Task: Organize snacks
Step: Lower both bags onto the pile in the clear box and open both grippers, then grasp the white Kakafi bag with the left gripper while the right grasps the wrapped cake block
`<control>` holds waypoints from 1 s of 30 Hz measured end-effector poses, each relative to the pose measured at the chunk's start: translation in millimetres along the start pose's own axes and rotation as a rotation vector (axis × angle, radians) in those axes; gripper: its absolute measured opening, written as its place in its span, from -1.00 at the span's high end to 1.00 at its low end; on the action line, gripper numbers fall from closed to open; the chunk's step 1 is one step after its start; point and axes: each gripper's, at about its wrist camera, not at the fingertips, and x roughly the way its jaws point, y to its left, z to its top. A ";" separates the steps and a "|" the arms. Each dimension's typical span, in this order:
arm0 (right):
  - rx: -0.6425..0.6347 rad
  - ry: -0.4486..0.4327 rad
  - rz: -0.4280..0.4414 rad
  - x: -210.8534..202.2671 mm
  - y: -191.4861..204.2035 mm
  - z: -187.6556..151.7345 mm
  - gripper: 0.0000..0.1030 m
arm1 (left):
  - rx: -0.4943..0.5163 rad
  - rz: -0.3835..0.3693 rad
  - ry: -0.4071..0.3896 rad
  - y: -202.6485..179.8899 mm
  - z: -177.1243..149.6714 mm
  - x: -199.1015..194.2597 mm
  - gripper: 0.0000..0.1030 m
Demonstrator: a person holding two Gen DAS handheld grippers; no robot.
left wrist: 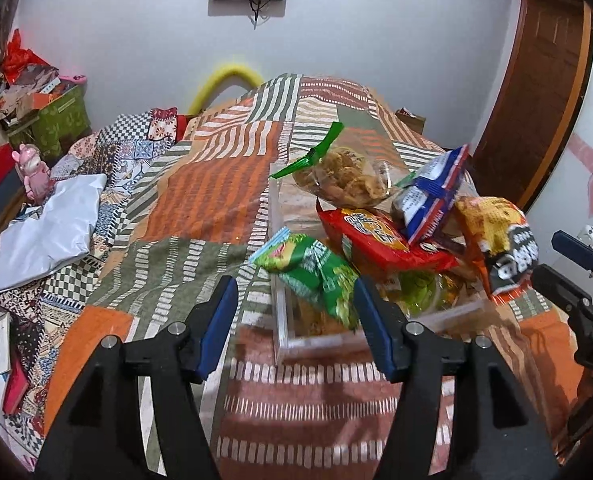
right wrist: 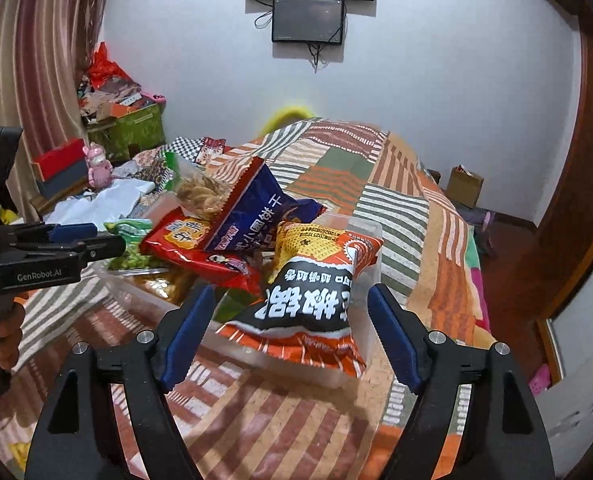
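A clear plastic box point(left wrist: 316, 345) on the patchwork bed is heaped with snack packets. In the left wrist view a green packet point(left wrist: 316, 272) hangs over its near left corner, with a red packet point(left wrist: 380, 240), a blue packet point(left wrist: 432, 196), an orange-and-black packet point(left wrist: 500, 240) and a clear bag of fried snacks point(left wrist: 344, 176) behind. My left gripper point(left wrist: 294, 320) is open and empty just before the green packet. In the right wrist view my right gripper point(right wrist: 290, 332) is open and empty, its fingers either side of the orange-and-black packet point(right wrist: 312, 300), not touching it. The box rim point(right wrist: 360, 344) shows there.
A patchwork bedspread point(left wrist: 200, 200) covers the bed. A white plastic bag point(left wrist: 48, 232) and a pink toy point(left wrist: 34, 176) lie at the left. Cluttered boxes point(left wrist: 48, 116) stand in the far left corner. A wooden door frame point(left wrist: 536, 100) is at the right.
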 end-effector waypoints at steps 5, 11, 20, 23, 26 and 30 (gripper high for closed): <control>0.028 0.004 0.027 -16.9 -0.6 -6.2 -0.48 | 0.005 0.003 -0.021 -3.7 -12.3 -31.5 -0.17; 0.050 0.001 0.057 -45.8 4.8 -21.4 -0.49 | 0.034 0.036 -0.053 -12.7 -37.0 -74.2 -0.31; 0.078 0.064 0.137 -74.8 30.3 -62.3 -0.49 | 0.070 0.031 -0.035 -21.2 -91.7 -122.2 -0.45; 0.101 0.097 0.174 -78.8 43.8 -79.3 -0.49 | 0.082 0.032 -0.027 -23.8 -112.5 -134.6 -0.48; 0.111 0.133 0.219 -80.4 61.5 -94.5 -0.49 | 0.096 0.036 -0.020 -26.4 -129.4 -143.4 -0.51; 0.104 0.165 0.251 -80.9 82.6 -109.1 -0.49 | 0.110 0.033 -0.002 -29.9 -151.2 -151.1 -0.55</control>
